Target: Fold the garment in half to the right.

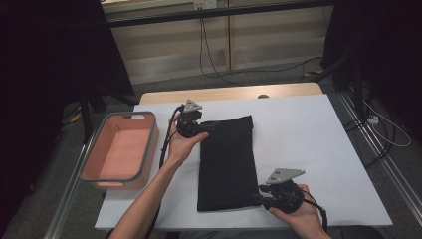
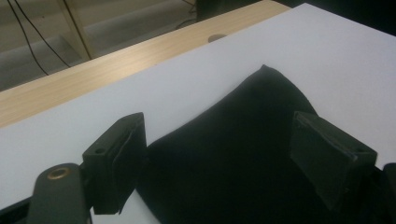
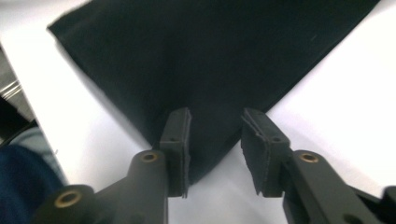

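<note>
A: What's on the table?

B: Flat black rectangular cloth (image 1: 226,162), folded, lying lengthwise on the white table cover (image 1: 308,134), roughly mid-table. Long axis runs away from the person.

A: Left gripper (image 1: 195,130)?

B: At the cloth's far left corner, held in the person's left hand (image 1: 180,145). In the left gripper view its jaws stand wide apart, the black cloth (image 2: 243,154) lying under and between them, pads not pressing on it. Far corner of the cloth pokes up a bit ahead of the jaws. Nothing gripped.

A: Right gripper (image 1: 263,195)?

B: At the near right corner of the cloth, in the right hand (image 1: 293,209). Right gripper view: jaws narrow but parted, gap visible between the pads, the cloth's corner (image 3: 210,70) just in front and below. Pads not clamped on fabric, as far as I can see.

A: Anything else?

B: Pink rectangular plastic bin with a grey rim (image 1: 102,149) at the table's left edge, well apart from the cloth. Bare wooden table edge (image 1: 234,93) beyond the white cover. Cables on the floor behind.
</note>
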The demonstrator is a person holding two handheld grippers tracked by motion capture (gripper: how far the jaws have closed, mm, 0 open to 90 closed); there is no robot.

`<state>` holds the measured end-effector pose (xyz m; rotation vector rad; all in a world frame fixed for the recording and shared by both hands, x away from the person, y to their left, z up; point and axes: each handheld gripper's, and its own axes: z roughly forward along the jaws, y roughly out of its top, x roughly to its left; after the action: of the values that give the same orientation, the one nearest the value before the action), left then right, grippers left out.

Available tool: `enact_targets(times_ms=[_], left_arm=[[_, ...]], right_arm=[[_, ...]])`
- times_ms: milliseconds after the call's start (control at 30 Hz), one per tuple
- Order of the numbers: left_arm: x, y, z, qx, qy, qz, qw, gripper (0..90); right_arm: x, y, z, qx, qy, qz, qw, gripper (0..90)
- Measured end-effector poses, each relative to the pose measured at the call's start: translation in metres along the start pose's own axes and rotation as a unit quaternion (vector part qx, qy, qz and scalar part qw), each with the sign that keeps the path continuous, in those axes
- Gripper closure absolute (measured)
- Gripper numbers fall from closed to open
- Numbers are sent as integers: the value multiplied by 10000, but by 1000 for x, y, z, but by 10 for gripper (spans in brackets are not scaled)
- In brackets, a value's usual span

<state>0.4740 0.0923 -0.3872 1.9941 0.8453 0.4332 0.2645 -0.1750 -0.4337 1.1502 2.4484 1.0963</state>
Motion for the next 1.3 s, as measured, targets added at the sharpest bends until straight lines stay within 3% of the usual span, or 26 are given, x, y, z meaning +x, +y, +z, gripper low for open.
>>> enact_targets(times_ms=[100, 233, 467, 533, 700, 833, 867, 1067, 1300], left_arm=[[-3, -8, -7, 53, -59, 10, 10000, 165], [-4, -16, -18, 71, -49, 45, 10000, 138], [-2, -27, -34, 80, -83, -257, 9996, 113], [-4, -32, -37, 127, -112, -216, 9996, 101], [-10, -47, -44, 251, -154, -316, 9991, 112], [-14, -53, -51, 315, -197, -244, 9990, 100], [-16, -54, -54, 262, -165, -309, 9990, 98], [-21, -58, -70, 216, -218, -221, 9993, 81], [-18, -73, -84, 135, -282, -387, 9988, 64]], right_arm=[[-4, 6, 2, -79, -79, -24, 9999, 554], [-10, 17, 9, -280, 106, 6, 9996, 498], [-13, 31, 20, -507, 362, -152, 9979, 423], [-15, 31, 22, -579, 426, -122, 9973, 408], [-16, 31, 24, -590, 486, -131, 9970, 391], [-14, 32, 23, -653, 533, -120, 9964, 371], [-13, 33, 23, -642, 570, -125, 9962, 371], [-11, 36, 26, -599, 737, -223, 9952, 331], [-1, 37, 29, -459, 792, -422, 9949, 302]])
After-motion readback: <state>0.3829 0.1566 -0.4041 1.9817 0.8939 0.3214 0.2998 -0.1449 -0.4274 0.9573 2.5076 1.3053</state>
